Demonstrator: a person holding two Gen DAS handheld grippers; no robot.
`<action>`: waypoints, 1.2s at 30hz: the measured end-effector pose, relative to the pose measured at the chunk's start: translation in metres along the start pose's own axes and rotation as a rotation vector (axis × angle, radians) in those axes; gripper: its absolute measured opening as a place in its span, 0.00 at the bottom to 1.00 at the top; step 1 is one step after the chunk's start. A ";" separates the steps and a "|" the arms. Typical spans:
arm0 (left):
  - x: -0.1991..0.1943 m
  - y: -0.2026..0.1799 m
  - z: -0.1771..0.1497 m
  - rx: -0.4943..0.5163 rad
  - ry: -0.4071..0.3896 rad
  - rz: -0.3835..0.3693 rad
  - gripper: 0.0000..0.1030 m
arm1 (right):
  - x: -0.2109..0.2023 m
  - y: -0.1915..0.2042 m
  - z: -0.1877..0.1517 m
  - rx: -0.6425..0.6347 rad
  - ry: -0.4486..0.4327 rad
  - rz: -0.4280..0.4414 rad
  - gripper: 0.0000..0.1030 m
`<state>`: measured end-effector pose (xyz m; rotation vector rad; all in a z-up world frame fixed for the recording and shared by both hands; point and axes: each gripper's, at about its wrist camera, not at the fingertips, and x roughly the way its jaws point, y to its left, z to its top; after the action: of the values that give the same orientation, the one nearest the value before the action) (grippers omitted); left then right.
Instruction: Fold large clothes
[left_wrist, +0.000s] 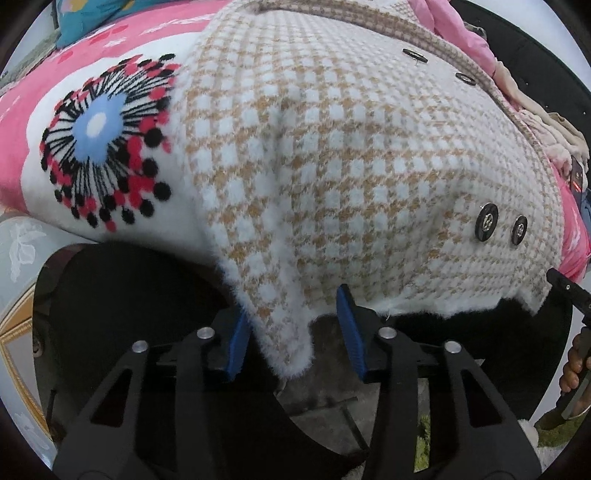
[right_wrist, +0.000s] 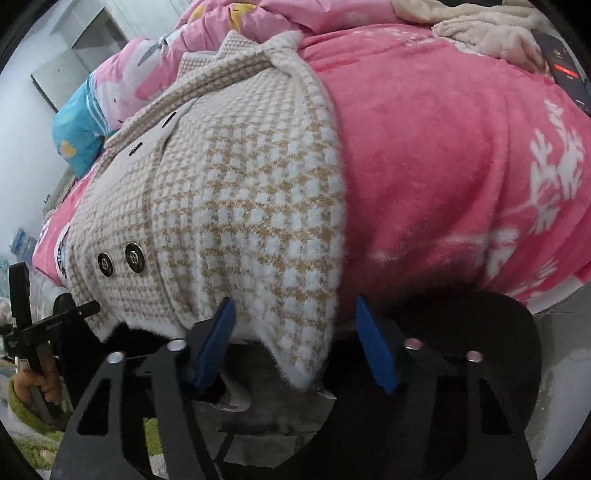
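A fuzzy tan-and-white houndstooth coat (left_wrist: 332, 155) with black buttons (left_wrist: 487, 222) lies on a pink bed blanket; its hem hangs over the bed's near edge. In the left wrist view my left gripper (left_wrist: 291, 332) is open, with the coat's left hem corner (left_wrist: 284, 332) hanging between its blue pads, which do not pinch it. In the right wrist view the coat (right_wrist: 240, 206) lies at the left, and my right gripper (right_wrist: 299, 343) is open around the right hem corner (right_wrist: 299, 354). The other gripper (right_wrist: 40, 325) shows at the far left.
The pink blanket (right_wrist: 461, 166) has white snowflakes and a flower motif (left_wrist: 107, 144). Pink quilts and a blue pillow (right_wrist: 77, 129) are piled at the far side. Beige fleece clothes (right_wrist: 487, 33) and a phone (right_wrist: 565, 70) lie on the right. The floor shows below the bed edge.
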<state>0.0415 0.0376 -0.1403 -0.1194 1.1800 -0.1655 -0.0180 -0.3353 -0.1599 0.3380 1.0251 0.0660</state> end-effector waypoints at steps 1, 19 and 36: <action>0.001 -0.001 0.000 -0.001 -0.002 0.008 0.28 | 0.002 0.001 -0.001 0.002 0.012 0.000 0.38; -0.122 0.002 0.028 0.010 -0.340 -0.335 0.06 | -0.095 0.051 0.036 -0.081 -0.244 0.071 0.07; -0.105 0.047 0.180 -0.110 -0.444 -0.387 0.06 | -0.039 0.050 0.210 0.008 -0.373 0.167 0.07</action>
<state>0.1725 0.1053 0.0140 -0.4592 0.7132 -0.3931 0.1442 -0.3475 -0.0132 0.4248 0.6271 0.1439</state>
